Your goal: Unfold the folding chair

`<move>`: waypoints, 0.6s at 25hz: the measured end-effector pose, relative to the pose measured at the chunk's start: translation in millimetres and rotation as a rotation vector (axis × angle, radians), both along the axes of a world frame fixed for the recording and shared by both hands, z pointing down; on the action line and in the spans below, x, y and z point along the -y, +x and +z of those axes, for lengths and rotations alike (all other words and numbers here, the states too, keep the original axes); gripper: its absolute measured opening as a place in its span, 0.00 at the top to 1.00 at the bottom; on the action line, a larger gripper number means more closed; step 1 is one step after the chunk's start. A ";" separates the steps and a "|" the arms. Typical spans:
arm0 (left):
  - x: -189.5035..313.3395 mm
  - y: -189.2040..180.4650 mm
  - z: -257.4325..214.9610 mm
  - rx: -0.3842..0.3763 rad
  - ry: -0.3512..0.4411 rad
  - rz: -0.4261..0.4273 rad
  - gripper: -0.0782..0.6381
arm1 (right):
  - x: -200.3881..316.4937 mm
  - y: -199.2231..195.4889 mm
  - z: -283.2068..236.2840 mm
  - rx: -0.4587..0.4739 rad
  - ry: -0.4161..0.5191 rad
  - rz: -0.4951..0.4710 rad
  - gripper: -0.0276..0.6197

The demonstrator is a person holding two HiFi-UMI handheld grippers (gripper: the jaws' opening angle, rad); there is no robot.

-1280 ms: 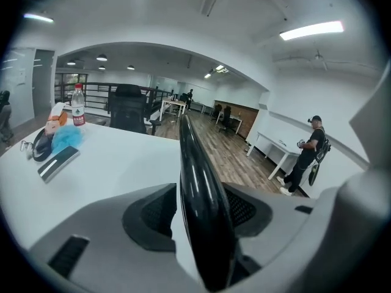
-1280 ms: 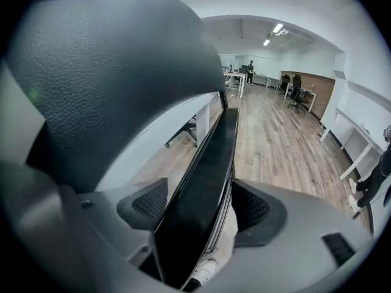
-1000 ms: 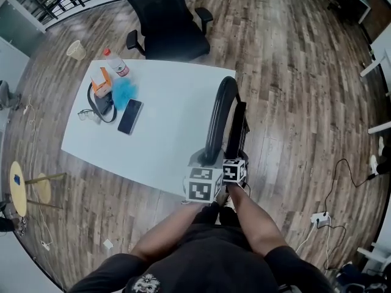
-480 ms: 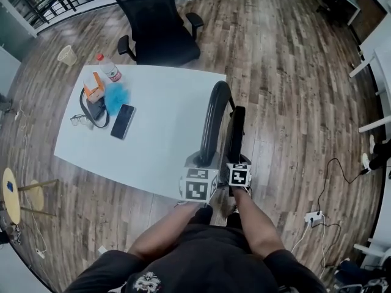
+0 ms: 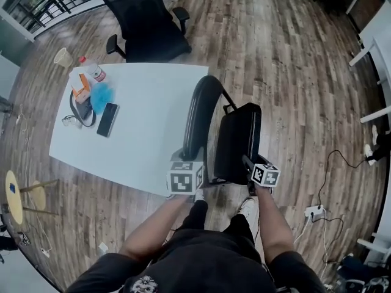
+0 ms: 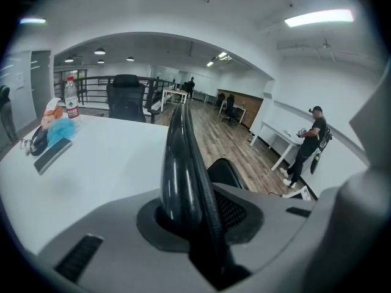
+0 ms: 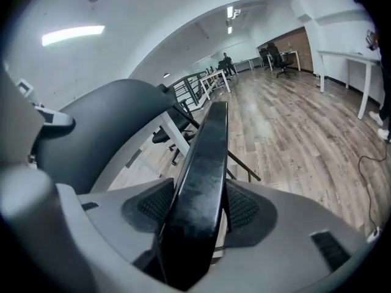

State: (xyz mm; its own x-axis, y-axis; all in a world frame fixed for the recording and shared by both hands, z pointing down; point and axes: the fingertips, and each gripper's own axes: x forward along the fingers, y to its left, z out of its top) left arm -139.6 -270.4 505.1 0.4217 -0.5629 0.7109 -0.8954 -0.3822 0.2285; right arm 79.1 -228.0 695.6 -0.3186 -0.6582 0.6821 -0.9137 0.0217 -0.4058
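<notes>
Folding chair [image 5: 227,145], part-open beside the table [image 5: 143,112], was clamped at its backrest [image 5: 198,108] by the left tool [image 5: 190,159] and its seat [image 5: 241,130] by the right tool [image 5: 248,162]; a slipping grip risked it snapping shut.

An open-plan office: white desks [image 5: 153,108], black swivel chairs [image 5: 143,26], plank flooring [image 5: 293,60] and ceiling strip lights [image 6: 317,18].

Shirt [image 5: 201,264]: dark, short-sleeved, pale print on the chest
Shoes [image 5: 247,207]: 2, white
Left gripper [image 6: 189,215]: grey shell, black ribbed pads [image 6: 237,212], cube [image 5: 185,179] with black-and-white square markers
Right gripper [image 7: 198,215]: same grey build and marker cube
</notes>
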 end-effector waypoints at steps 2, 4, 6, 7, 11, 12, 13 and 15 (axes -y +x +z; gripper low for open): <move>-4.7 15.0 4.3 0.016 0.000 -0.002 0.77 | -8.6 32.1 9.2 0.065 0.011 0.014 0.56; -9.6 37.2 10.4 0.018 -0.007 0.002 0.77 | -17.7 72.8 19.9 0.128 0.018 0.021 0.56; -12.9 55.6 18.7 0.014 -0.018 0.009 0.77 | -26.1 109.4 34.5 0.176 0.019 0.025 0.56; -14.1 62.1 23.6 0.011 -0.023 0.010 0.77 | -29.9 124.3 43.5 0.189 0.016 0.024 0.56; -21.1 91.8 43.7 0.007 -0.027 0.011 0.77 | -43.6 182.4 81.3 0.258 0.033 0.024 0.55; -23.1 100.6 49.1 0.004 -0.028 0.014 0.77 | -48.7 198.9 90.6 0.289 0.044 0.034 0.55; -24.3 107.7 55.1 -0.001 -0.030 0.016 0.77 | -53.2 213.9 99.1 0.332 0.056 0.047 0.55; -24.1 114.0 68.0 -0.018 -0.034 0.018 0.77 | -58.3 234.4 113.1 0.442 0.071 0.070 0.52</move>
State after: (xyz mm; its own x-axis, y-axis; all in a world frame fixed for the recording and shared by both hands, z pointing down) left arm -25.6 -246.3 573.1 0.4449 -0.5310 0.7212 -0.8838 -0.3903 0.2579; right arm 313.5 -169.8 808.6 -0.5222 -0.7286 0.4432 -0.6535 0.0080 -0.7569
